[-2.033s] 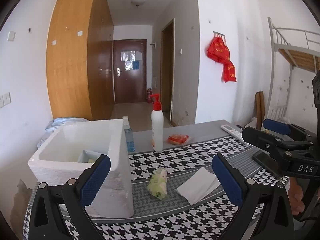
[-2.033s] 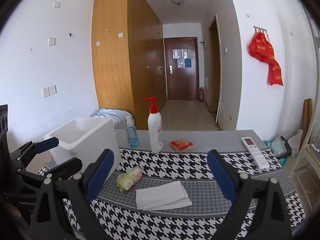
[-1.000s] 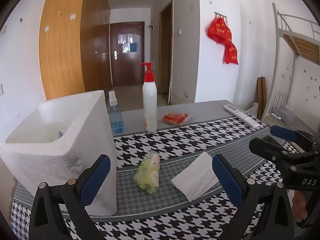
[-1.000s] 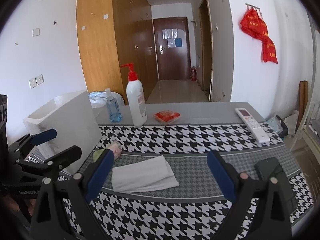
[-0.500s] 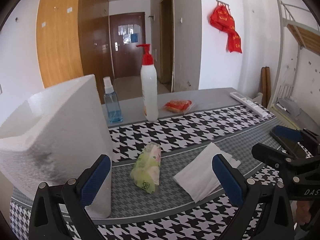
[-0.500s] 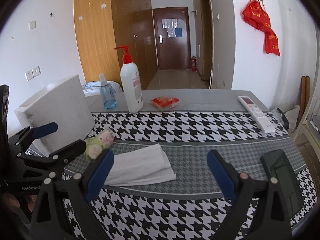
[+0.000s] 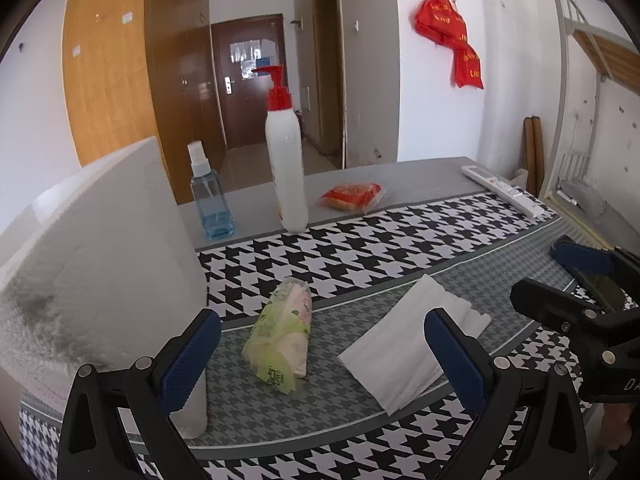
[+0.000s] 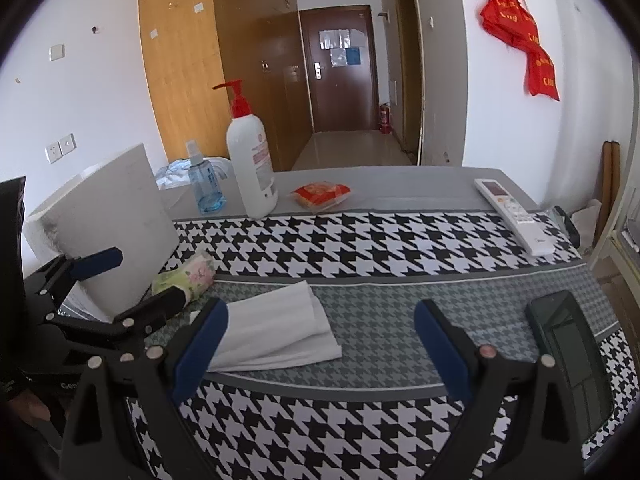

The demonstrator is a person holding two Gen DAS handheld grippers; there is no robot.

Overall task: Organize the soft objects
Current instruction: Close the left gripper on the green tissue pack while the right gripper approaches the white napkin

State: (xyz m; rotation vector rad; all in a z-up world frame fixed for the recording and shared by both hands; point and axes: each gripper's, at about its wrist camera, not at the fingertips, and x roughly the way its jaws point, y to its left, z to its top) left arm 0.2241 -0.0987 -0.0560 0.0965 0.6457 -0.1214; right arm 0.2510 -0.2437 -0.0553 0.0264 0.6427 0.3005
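Note:
A green floral tissue pack (image 7: 282, 340) lies on the houndstooth tablecloth just ahead of my left gripper (image 7: 322, 360), which is open and empty. Right of the pack rests a folded white cloth (image 7: 412, 344). In the right wrist view the same cloth (image 8: 272, 328) sits in front of the left finger of my right gripper (image 8: 320, 354), open with nothing in it, and the tissue pack (image 8: 188, 274) shows behind the left gripper's arm. A white foam box (image 7: 96, 256) stands at the left, its inside hidden. A red-orange packet (image 7: 352, 196) lies at the back.
A white pump bottle (image 7: 286, 160) and a blue spray bottle (image 7: 208, 200) stand at the back beside the box. A white remote (image 8: 514, 210) lies at the far right and a black phone (image 8: 572, 356) near the right front edge. Tablecloth (image 8: 360, 248) covers the table.
Both grippers have dropped lower and moved closer to the table. The box's inside no longer shows. The tissue pack and cloth now look nearer; neither has moved.

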